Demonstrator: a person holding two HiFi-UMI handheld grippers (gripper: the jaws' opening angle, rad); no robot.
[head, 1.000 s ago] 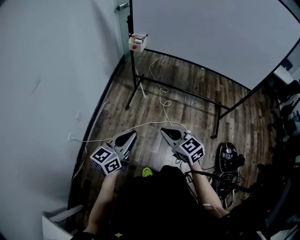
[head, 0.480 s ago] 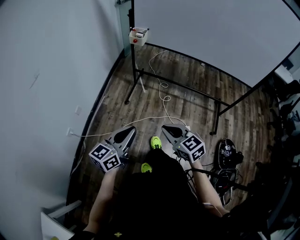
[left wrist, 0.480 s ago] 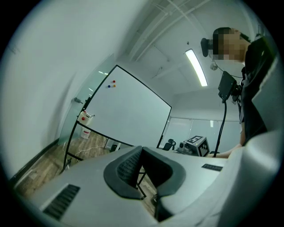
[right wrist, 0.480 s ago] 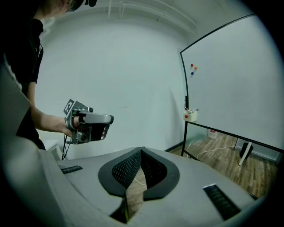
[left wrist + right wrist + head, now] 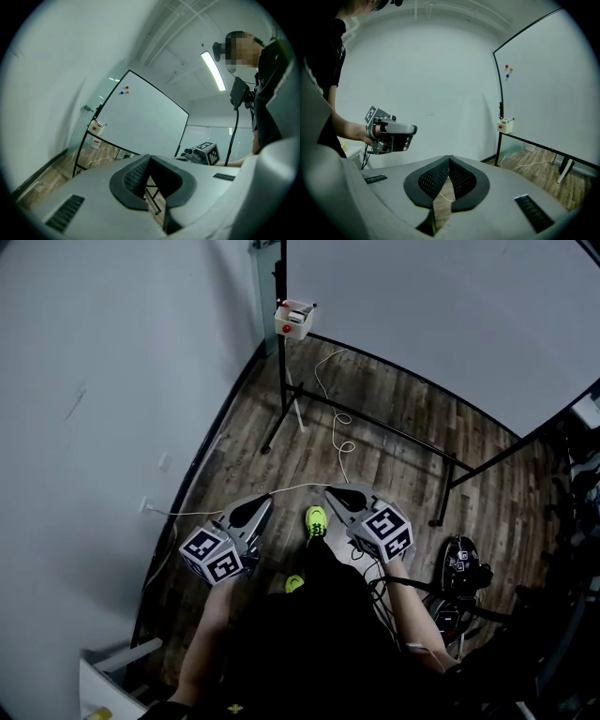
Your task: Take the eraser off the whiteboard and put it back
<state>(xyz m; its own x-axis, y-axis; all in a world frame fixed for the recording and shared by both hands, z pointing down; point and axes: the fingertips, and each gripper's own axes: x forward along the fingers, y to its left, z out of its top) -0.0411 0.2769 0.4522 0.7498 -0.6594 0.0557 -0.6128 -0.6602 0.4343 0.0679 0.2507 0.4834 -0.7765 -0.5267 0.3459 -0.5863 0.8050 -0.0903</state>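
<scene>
Over the floor (image 5: pixel 394 451), left gripper (image 5: pixel 257 506) and right gripper (image 5: pixel 335 496), jaws together, empty.

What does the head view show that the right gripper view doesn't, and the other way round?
Head view only: the person's green shoes and black gear on the floor. Right gripper view only: three coloured magnets on the whiteboard. Both: the whiteboard, the white box on its stand, the white cable and the left gripper.

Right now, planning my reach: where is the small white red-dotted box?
Head view, top centre: the small white red-dotted box sits at the whiteboard frame's left post.
</scene>
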